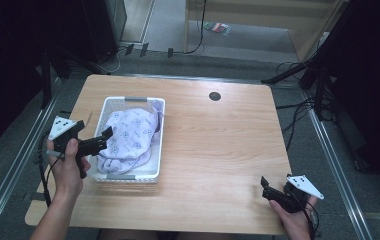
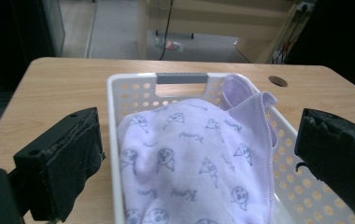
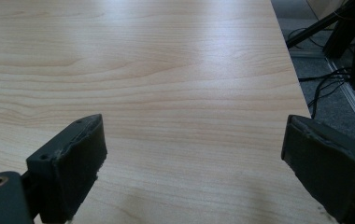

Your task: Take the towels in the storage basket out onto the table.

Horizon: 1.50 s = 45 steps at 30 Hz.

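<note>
- Left tongs stand wide open and hold nothing; in the left gripper view the two black jaws are far apart, one at each side of the white perforated basket.
- Right tongs are also wide open and empty, low above the bare desk near its front right corner, with only wood grain between the jaws in the right gripper view.
- Straight ahead of the left tongs, between the lines of its jaws, lies the lilac printed cloth, heaped inside the basket. One hemmed edge of it rises over the far right part of the basket.
- From above, the tip of the left tongs reaches over the near left rim of the basket and is just beside the cloth; I cannot tell if a jaw already touches it.
- The basket's long axis runs away from the person, with a grey handle at the far end, and the cloth lies along it.
- The left hand is much nearer; the right tongs are well apart from the basket. I judge that the coming grasp belongs to the left side, a short push forward and down, then closing.
- The desk is light wood with a round cable hole at the far side; around it are grey floor, cables and dark stands.
</note>
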Each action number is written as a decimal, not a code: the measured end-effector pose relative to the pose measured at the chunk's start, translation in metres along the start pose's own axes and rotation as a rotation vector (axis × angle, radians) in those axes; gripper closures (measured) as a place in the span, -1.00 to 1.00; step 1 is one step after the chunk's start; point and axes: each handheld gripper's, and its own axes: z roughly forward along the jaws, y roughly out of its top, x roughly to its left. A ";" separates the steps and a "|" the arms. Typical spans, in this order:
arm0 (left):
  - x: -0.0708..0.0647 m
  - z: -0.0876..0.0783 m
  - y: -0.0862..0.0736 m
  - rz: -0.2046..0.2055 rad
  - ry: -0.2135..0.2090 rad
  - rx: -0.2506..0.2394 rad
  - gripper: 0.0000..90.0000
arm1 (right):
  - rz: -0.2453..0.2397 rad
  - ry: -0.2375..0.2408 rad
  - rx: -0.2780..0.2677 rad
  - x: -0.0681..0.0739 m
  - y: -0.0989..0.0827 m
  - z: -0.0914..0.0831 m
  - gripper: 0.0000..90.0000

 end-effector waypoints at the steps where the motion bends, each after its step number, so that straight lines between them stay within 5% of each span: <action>1: -0.004 0.006 0.001 0.007 -0.005 0.007 -0.98 | 0.000 0.000 0.000 0.000 0.000 0.000 -0.86; 10: -0.015 0.036 0.004 0.016 0.001 0.054 -0.98 | 0.000 0.004 -0.004 0.000 0.000 0.000 -0.86; 23: -0.017 0.083 -0.009 0.002 0.077 0.125 -0.98 | -0.001 0.008 -0.005 0.000 0.000 0.000 -0.86; 26: -0.021 0.090 -0.012 0.030 0.083 0.167 -0.98 | -0.001 0.007 -0.005 -0.001 0.000 0.000 -0.86; 29: -0.025 0.102 -0.018 0.064 0.136 0.221 -0.98 | -0.001 0.007 -0.005 0.000 0.000 0.000 -0.86; 35: -0.026 0.113 -0.023 0.062 0.126 0.302 -0.98 | 0.000 0.008 -0.005 -0.001 0.000 0.000 -0.86; 41: -0.032 0.123 -0.027 0.114 0.139 0.363 -0.98 | 0.000 0.009 -0.006 -0.001 0.000 0.000 -0.86; 45: -0.030 0.130 -0.032 0.085 0.109 0.427 -0.98 | -0.001 0.008 -0.005 -0.001 0.000 0.000 -0.86</action>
